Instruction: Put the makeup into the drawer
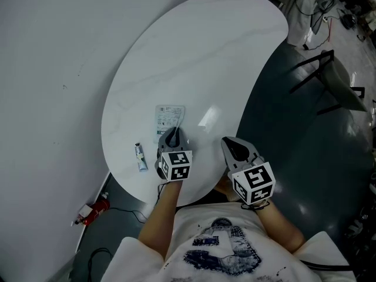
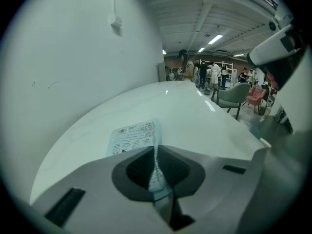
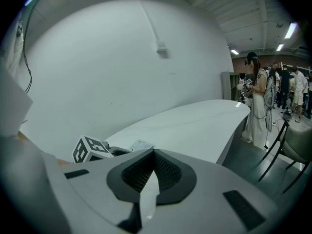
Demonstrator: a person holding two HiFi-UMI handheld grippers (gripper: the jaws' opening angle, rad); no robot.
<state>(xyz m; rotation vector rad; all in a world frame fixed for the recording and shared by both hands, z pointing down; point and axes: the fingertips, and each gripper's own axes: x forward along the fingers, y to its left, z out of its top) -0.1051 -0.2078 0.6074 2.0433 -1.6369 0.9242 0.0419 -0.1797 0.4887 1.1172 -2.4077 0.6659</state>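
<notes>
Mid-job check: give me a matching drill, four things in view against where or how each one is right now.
Things:
1. printed sachet
2. small tube
3. right tongs
4. red object

States:
A. shut, holding nothing
B. down on the floor
C. lying loose on the table, left of the left tongs
D. near edge pinched in the left tongs

Pairs: 1-D, 2-C, 3-A, 4-B

The near end of the sachet (image 1: 169, 119) is hidden under the left gripper (image 1: 172, 138) in the head view — its print is too small to read. The label on the small tube (image 1: 140, 156) is likewise illegible.
</notes>
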